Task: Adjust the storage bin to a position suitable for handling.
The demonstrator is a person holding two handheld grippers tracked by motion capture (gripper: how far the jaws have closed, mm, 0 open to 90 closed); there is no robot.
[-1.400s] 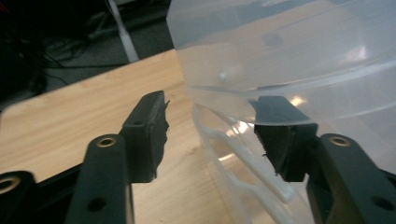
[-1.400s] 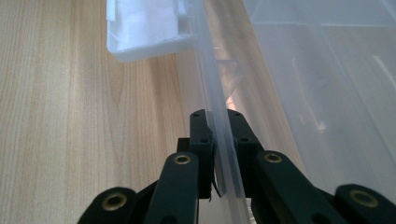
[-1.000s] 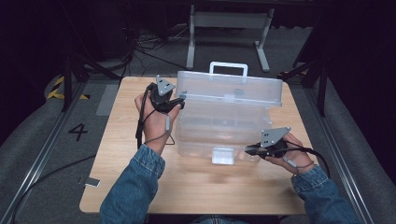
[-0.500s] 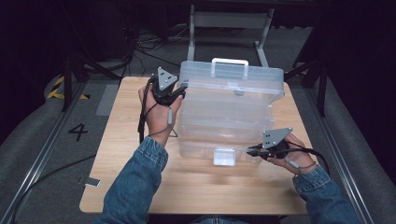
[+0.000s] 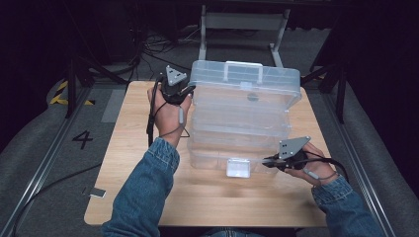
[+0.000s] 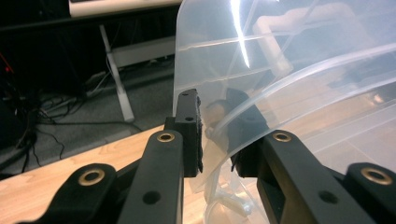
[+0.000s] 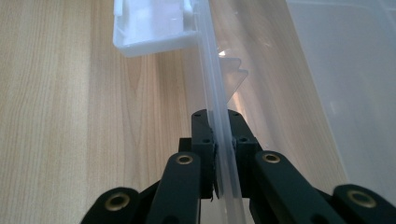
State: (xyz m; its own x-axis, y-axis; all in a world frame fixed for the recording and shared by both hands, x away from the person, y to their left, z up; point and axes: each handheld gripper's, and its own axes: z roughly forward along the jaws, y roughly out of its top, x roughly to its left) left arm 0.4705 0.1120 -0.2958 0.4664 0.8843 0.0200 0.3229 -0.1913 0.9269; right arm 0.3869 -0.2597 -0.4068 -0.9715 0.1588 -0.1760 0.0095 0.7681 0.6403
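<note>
A clear plastic storage box (image 5: 237,143) stands on the wooden table (image 5: 148,197). Its clear lid (image 5: 247,84), with a white handle (image 5: 242,69), is raised over it. My left gripper (image 5: 180,94) is at the lid's left edge. In the left gripper view the jaws have just been closing, and the gripper (image 6: 217,140) now grips the lid's curved rim (image 6: 280,70) between its pads. My right gripper (image 5: 267,162) is shut on the box's front rim, just right of the white latch (image 5: 238,167). The right gripper view has the gripper (image 7: 223,140) clamping that thin rim (image 7: 212,84), with the latch (image 7: 154,28) beyond.
The table's bare wood (image 7: 56,116) lies in front of and beside the box. A metal stand (image 5: 242,22) rises behind the table, with cables (image 5: 148,44) on the dark floor. A small grey tag (image 5: 96,192) sits at the table's front left corner.
The lid has tipped forward over the box and now shows its top face. My left gripper has risen a little and closed its jaws on the lid's edge. The right gripper has stayed put.
</note>
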